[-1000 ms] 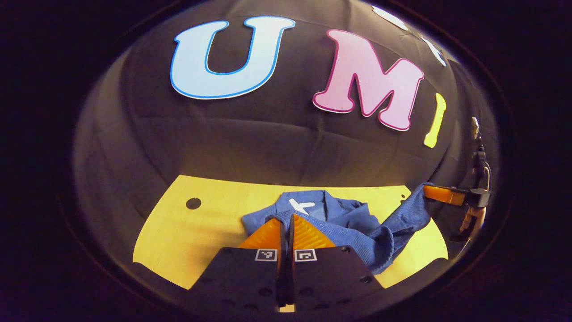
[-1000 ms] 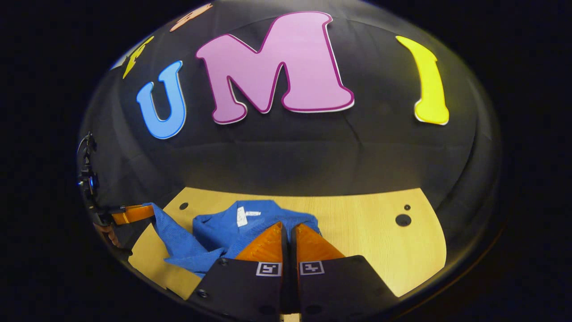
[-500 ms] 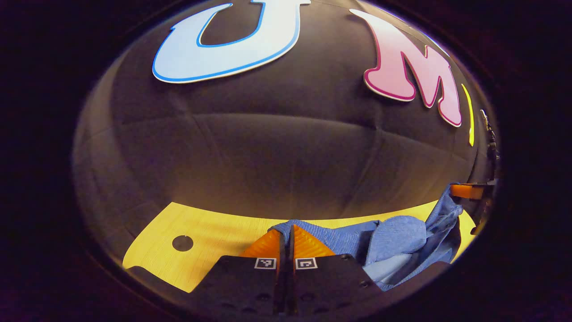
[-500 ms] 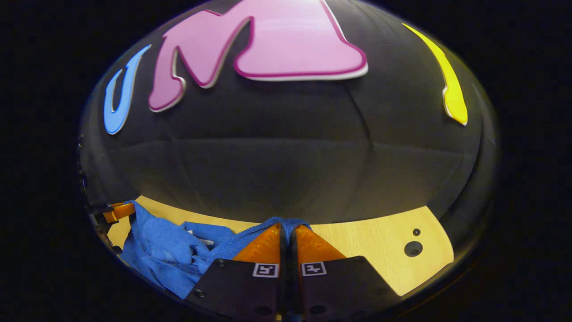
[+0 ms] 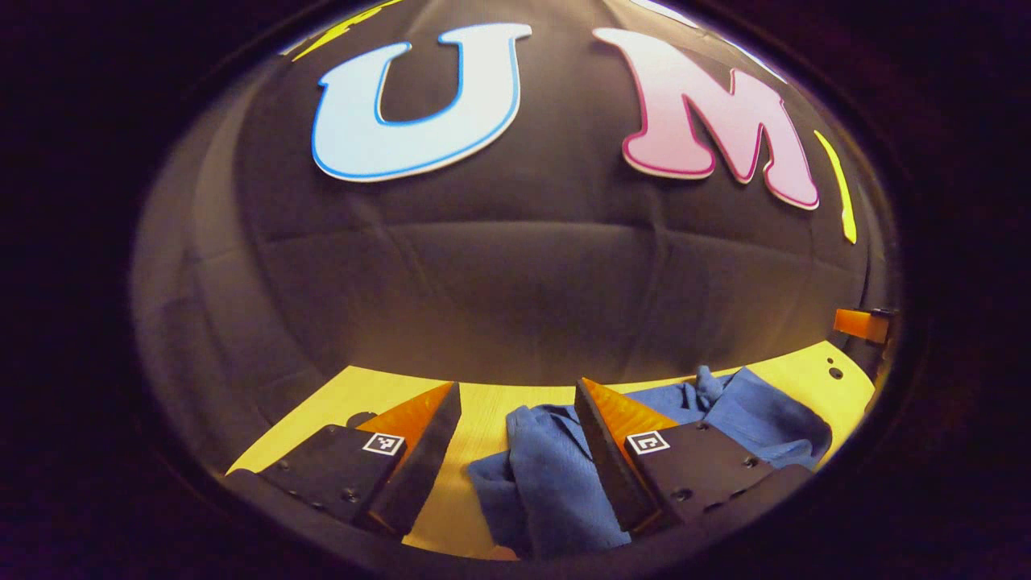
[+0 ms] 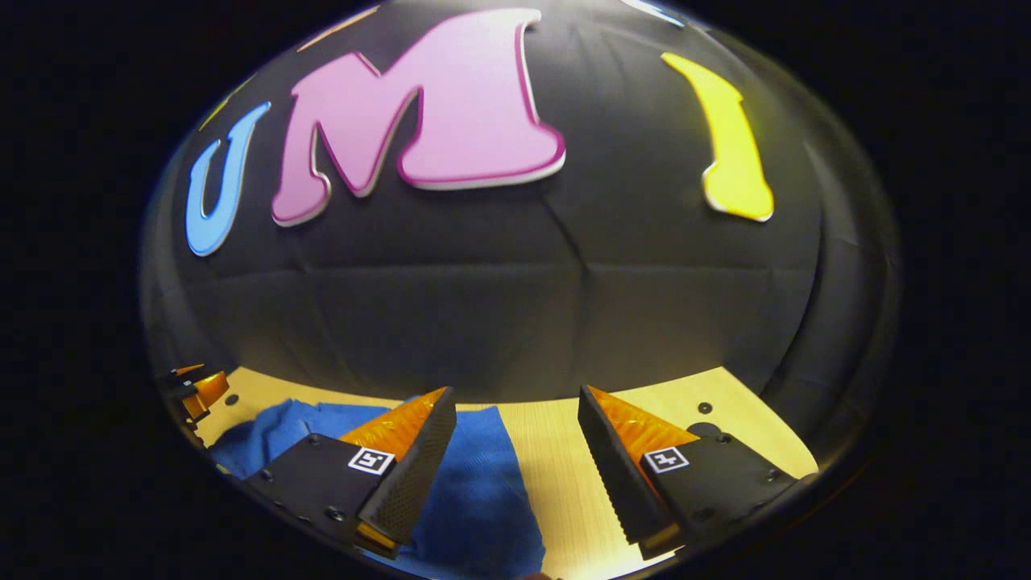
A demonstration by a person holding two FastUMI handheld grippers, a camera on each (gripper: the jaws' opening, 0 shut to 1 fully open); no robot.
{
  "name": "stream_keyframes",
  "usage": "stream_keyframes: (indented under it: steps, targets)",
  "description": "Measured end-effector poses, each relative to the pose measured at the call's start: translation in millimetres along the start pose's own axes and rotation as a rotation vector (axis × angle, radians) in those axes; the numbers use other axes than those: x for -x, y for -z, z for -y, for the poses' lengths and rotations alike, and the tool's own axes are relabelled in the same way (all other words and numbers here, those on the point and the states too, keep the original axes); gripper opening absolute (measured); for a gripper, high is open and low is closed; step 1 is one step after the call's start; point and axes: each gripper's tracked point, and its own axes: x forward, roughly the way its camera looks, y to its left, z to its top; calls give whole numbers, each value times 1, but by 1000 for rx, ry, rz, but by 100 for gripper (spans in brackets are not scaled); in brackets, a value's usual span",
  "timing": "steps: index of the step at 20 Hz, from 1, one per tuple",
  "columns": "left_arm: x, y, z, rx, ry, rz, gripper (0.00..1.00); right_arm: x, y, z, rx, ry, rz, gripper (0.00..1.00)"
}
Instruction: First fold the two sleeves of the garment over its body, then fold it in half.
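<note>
On the pale wooden counter (image 5: 483, 403), our blue knit garment (image 5: 548, 483) lies bunched; both grippers (image 5: 515, 419) (image 6: 515, 427) released, fold looks done.

Blue knit garment (image 5: 556, 475), pale yellow wood-grain table (image 6: 564, 475), orange ribbed fingers (image 6: 636, 423) on black bodies, small black-and-white square markers (image 5: 648, 441) on each finger

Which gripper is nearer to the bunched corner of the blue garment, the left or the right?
Left. The left gripper, open, has the garment corner bunched between its fingers. The right gripper, also open, stands at the garment's smoother edge, over the table.
</note>
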Motion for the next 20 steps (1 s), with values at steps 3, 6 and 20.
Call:
stream_keyframes:
  steps: [3, 6, 20]
  targets:
    - [80, -34, 5, 74, 48, 141, 83, 76, -24, -8, 19, -14, 133, 96]
    - [174, -56, -12, 113, 56, 285, 81, 161, -33, -19, 56, -28, 203, 95]
    - [483, -43, -66, 36, -14, 243, 80, 433, -54, -60, 55, -14, 97, 95]
